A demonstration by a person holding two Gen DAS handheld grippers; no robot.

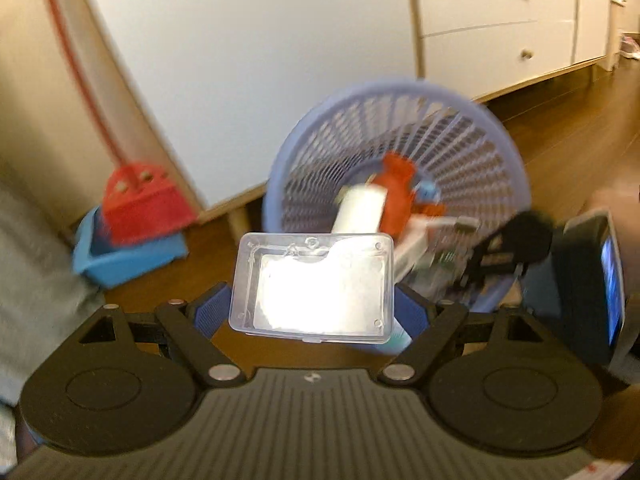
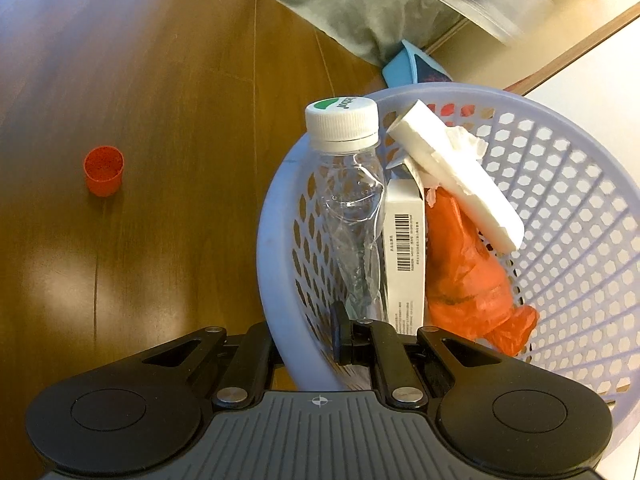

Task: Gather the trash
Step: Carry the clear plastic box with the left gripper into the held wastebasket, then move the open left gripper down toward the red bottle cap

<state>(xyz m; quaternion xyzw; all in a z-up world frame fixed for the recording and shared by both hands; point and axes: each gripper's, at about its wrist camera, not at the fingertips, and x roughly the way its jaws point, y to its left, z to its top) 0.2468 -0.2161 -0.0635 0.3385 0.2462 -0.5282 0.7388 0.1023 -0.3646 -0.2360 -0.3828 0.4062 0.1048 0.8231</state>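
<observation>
My left gripper is shut on a clear plastic box, its blue pads pressing on the two short sides. Beyond the box the lilac mesh basket is tilted with its mouth facing me. My right gripper is shut on the basket's rim and shows at the right of the left wrist view. In the basket lie a clear bottle with a white cap, a white carton with a barcode, an orange plastic bag and a white foam piece.
A small red cup stands on the wooden floor left of the basket. A blue dustpan with a red brush leans by the white cabinet. Grey cloth lies behind the basket.
</observation>
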